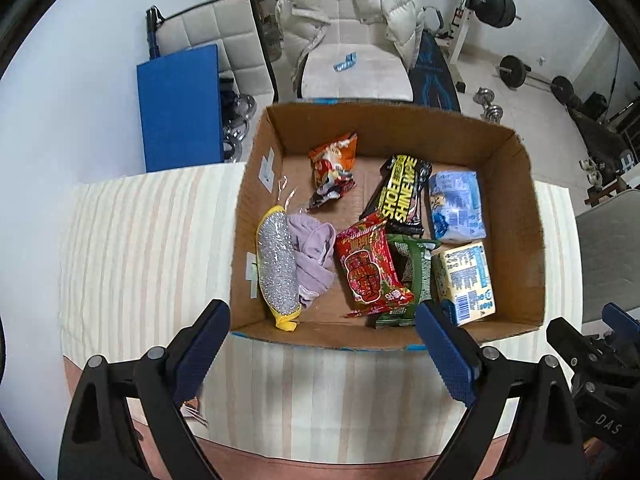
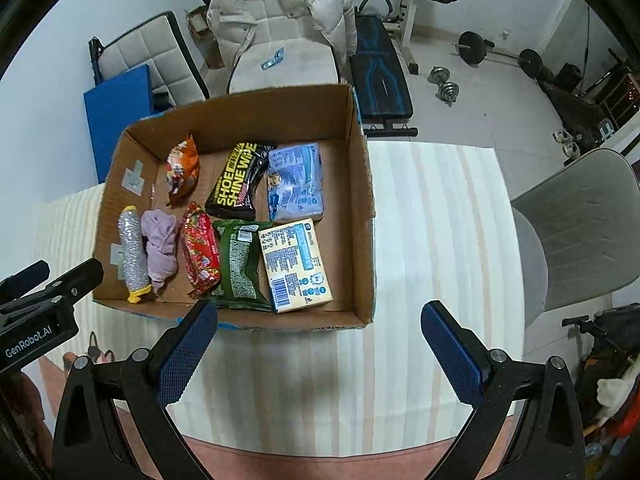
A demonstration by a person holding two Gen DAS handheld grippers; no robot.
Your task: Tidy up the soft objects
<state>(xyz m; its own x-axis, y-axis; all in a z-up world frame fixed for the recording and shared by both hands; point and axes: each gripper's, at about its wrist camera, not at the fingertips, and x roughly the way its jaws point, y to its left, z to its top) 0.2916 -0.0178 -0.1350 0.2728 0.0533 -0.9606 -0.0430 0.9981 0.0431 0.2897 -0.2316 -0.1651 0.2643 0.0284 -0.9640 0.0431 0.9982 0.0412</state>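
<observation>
Left tool [image 1: 322, 344] and right tool [image 2: 319, 342], both seen from above the near side of the tabletop [image 2: 432, 216], which carries a pale striped cloth. Each tool's blue-padded fingers stand wide apart with nothing between them; the bare cloth below them gives open room along the near edge. The right view also shows a broad clear strip of cloth to the right of the cardboard box [image 2: 362, 184], reaching the tabletop's rounded rim.

The box stands open-topped with four upright walls; its near wall lies just beyond the fingertips in both views. The soft objects all lie inside it. Near row, left to right: a silver scouring sponge [image 1: 277, 268] with yellow ends against the left wall, a lilac cloth [image 1: 312, 256] touching it, a red snack packet [image 1: 370, 266], a green packet [image 2: 240, 264], and a cream tissue pack [image 2: 296, 266] with a barcode. Far row: an orange snack bag [image 1: 334, 168], a black pouch [image 2: 240, 180] reading "SHOE SHINE WIPE", and a blue tissue pack [image 2: 296, 180]. Bare floor remains in the box's far left corner.

The left tool's body in the right view reads "GenRobot.AI". Beyond the tabletop stands a chair draped with a white padded jacket [image 2: 280, 8].
</observation>
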